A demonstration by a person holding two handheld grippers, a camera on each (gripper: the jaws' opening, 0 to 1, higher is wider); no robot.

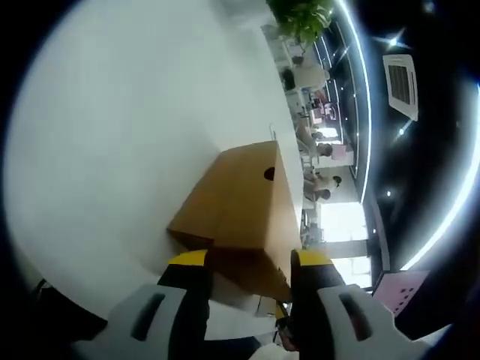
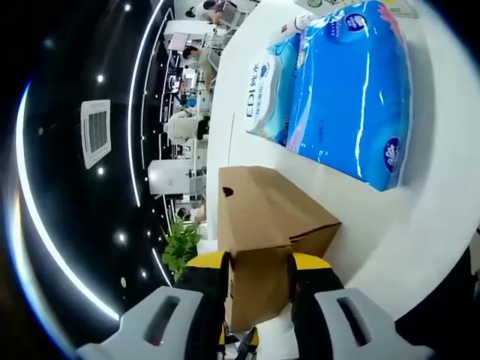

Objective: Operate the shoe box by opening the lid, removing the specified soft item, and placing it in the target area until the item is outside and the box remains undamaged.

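Shoe box (image 1: 244,202) at white table (image 1: 112,150) edge, lid closed; left gripper (image 1: 250,262) and right gripper (image 2: 257,262) each clamp one end, likely steadying it before opening.

We see a plain tan-brown box (image 1: 240,210) with a small dark hole, on a white table (image 1: 112,150). Our left gripper (image 1: 249,279) and right gripper (image 2: 257,279) have black jaws tipped yellow on grey-white bodies. A bright blue pack (image 2: 352,82) carries white and pink markings; the plant (image 2: 180,247) is green.
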